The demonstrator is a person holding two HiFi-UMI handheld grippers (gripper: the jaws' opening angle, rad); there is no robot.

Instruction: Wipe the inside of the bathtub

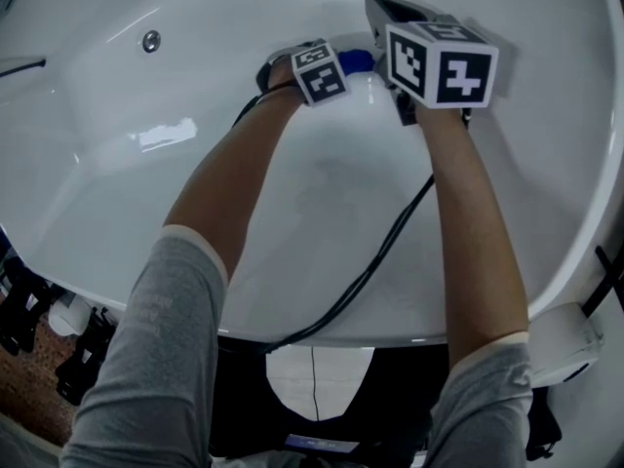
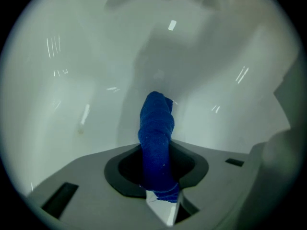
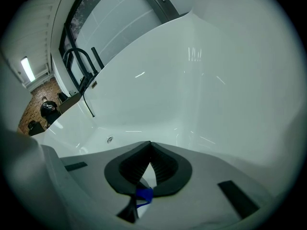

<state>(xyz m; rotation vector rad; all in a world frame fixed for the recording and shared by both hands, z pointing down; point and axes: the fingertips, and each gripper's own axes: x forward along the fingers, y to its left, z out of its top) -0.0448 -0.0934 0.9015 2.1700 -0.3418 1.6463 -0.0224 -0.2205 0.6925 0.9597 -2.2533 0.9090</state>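
Note:
The white bathtub (image 1: 195,213) fills the head view, with both of the person's arms reaching down into it. My left gripper (image 1: 341,63) is low in the basin, shut on a rolled blue cloth (image 1: 357,61). In the left gripper view the blue cloth (image 2: 156,123) sticks out from the left gripper (image 2: 157,155) and its end touches the tub wall (image 2: 72,80). My right gripper (image 1: 382,10) hovers just right of the left one, above the cloth. In its own view the right gripper (image 3: 150,146) has its jaws closed tip to tip, holding nothing, with a small blue scrap (image 3: 144,194) at their base.
A round metal fitting (image 1: 151,40) sits in the far left tub wall and shows as a fitting (image 3: 110,139) in the right gripper view. A black cable (image 1: 380,252) hangs over the near rim (image 1: 322,337). A black rack (image 3: 79,66) stands at the tub's edge. Dark objects (image 1: 29,310) lie on the floor.

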